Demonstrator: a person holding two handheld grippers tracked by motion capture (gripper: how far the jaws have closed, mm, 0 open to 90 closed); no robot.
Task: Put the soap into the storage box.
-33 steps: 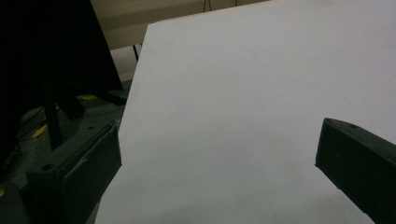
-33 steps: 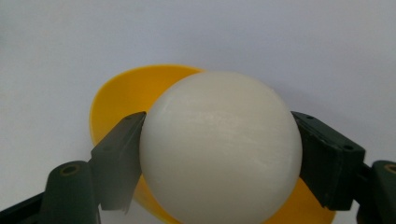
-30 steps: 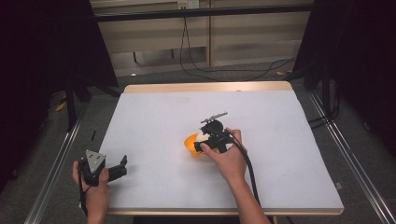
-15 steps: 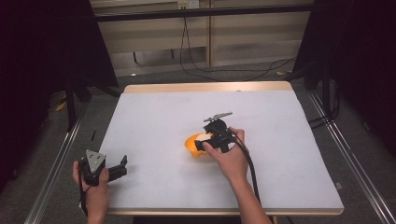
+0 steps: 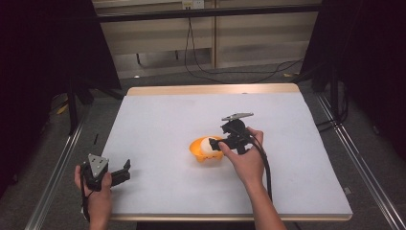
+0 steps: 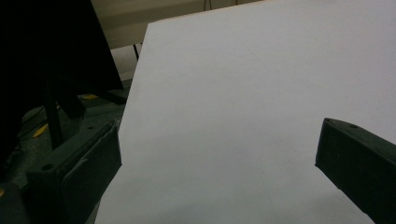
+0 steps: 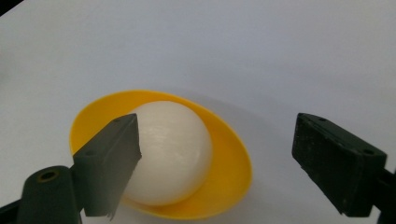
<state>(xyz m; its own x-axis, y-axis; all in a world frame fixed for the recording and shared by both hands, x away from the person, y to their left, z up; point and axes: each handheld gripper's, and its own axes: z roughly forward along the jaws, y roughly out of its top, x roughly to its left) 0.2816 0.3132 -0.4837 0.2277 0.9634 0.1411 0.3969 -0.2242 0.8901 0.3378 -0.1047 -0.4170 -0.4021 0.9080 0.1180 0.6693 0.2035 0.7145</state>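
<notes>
Table (image 5: pixel 158 120): white top, wooden far edge, dark room around.
Left gripper (image 5: pixel 125 171): near the table's front left corner, jaws wide apart, holding nothing.
Bowl (image 5: pixel 197 149): orange-yellow, mid-table, white ball (image 5: pixel 207 145) inside.
Right gripper (image 5: pixel 214 144): at the bowl, jaws apart, ungripped.

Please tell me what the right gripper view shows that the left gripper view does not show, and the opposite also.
The right gripper view has a yellow bowl holding a white ball, seen between the open jaws of the right gripper. The left gripper view has the table's left edge, the dark floor and a black stand beside it, past the open jaws of the left gripper. Both show the white table and two black jaws apart, gripping nothing.
</notes>
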